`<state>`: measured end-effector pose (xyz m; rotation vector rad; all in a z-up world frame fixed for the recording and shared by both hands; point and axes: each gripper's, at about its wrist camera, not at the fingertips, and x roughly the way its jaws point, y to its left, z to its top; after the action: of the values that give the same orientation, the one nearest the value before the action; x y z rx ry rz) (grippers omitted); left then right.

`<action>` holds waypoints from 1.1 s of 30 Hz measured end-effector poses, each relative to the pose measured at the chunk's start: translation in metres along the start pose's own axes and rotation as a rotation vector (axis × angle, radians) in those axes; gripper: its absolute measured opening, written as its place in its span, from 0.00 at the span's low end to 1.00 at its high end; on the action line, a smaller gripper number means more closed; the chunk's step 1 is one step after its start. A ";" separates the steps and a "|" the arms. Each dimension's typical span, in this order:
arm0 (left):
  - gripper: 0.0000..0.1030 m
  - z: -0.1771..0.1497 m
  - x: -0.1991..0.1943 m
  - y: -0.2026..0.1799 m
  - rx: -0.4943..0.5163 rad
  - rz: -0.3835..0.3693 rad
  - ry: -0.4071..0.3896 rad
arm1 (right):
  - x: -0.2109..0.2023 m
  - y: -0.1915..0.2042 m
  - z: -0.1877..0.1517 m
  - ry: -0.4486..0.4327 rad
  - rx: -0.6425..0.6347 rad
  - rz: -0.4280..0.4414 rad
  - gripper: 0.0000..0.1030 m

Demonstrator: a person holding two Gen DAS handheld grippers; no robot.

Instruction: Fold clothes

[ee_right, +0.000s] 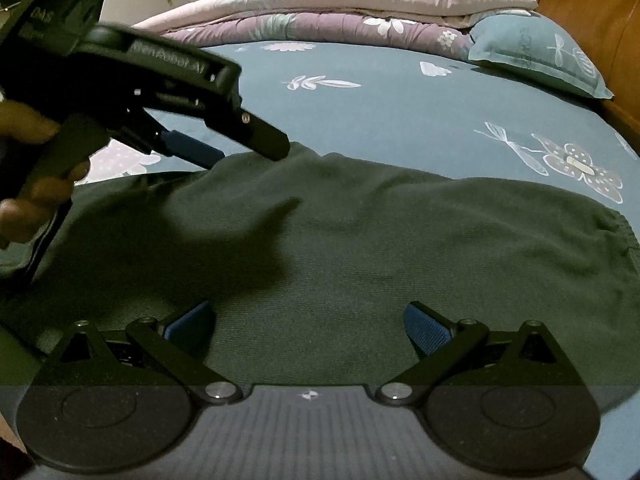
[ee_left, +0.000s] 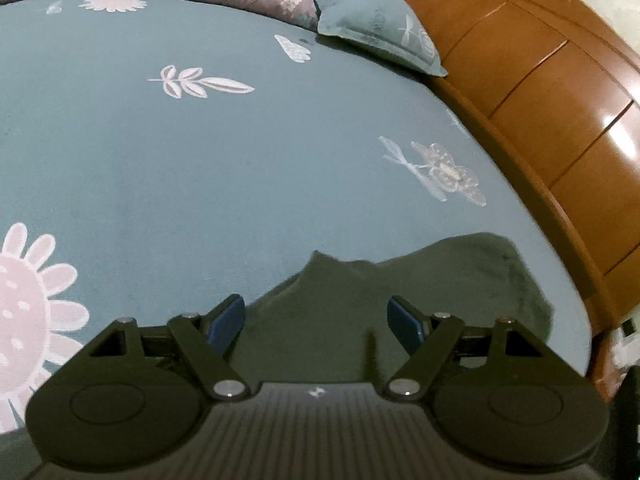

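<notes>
Left fingers: the blue pads [ee_left: 224, 322] of the left gripper [ee_left: 316, 320] stand wide apart with nothing between them; in the right wrist view this gripper [ee_right: 248, 150] hangs just above the far edge of the dark green garment [ee_right: 400, 248], and whether a fingertip touches the cloth cannot be told.
Right fingers: the right gripper [ee_right: 308, 328] is spread just as wide, its pads over the middle of the garment, gripping nothing; contact with the cloth is hidden below the fingers.
Hand: a hand [ee_right: 24, 184] around the left gripper's handle is cut off at the left frame edge and blurred.
Garment: it lies spread flat along the near edge of the bed sheet [ee_left: 200, 160], reaching towards the right edge near the headboard [ee_left: 560, 100]. Its near part is hidden under both gripper bodies, so its kind and full outline cannot be made out. A ribbed hem [ee_right: 628, 236] shows at its right end.
Shadow: the left gripper's shadow darkens the cloth's left half.
Far edge of the bed: a teal pillow [ee_right: 540, 52] sits at the corner by the headboard, beside folded quilts [ee_right: 340, 12] partly cut off at the top.
</notes>
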<state>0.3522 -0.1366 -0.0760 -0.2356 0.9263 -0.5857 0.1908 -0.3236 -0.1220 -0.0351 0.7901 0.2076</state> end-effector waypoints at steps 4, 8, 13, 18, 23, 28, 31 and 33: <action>0.76 -0.009 -0.025 -0.011 0.048 0.025 -0.005 | -0.008 -0.009 0.007 0.001 -0.009 -0.017 1.00; 0.77 -0.020 -0.048 -0.022 0.099 0.058 -0.001 | -0.025 -0.040 0.015 -0.049 -0.002 -0.115 1.00; 0.77 -0.033 -0.056 -0.032 0.113 0.066 0.004 | -0.023 -0.100 -0.001 0.025 0.118 -0.231 1.00; 0.77 -0.035 -0.061 -0.043 0.158 0.078 0.011 | -0.045 -0.125 -0.010 0.011 0.234 -0.186 1.00; 0.78 -0.052 -0.051 -0.060 0.215 0.004 0.094 | -0.054 -0.128 -0.014 -0.009 0.266 -0.195 1.00; 0.78 -0.083 -0.017 -0.064 0.147 -0.082 0.239 | -0.046 -0.122 -0.022 0.038 0.221 -0.230 1.00; 0.78 -0.084 -0.018 -0.068 0.154 -0.087 0.224 | -0.056 -0.128 -0.024 0.028 0.269 -0.199 1.00; 0.78 -0.079 -0.020 -0.069 0.157 -0.094 0.212 | -0.063 -0.142 -0.033 0.000 0.390 -0.134 1.00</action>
<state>0.2537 -0.1774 -0.0795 -0.0772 1.0718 -0.7772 0.1529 -0.4775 -0.1075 0.2791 0.8134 -0.0760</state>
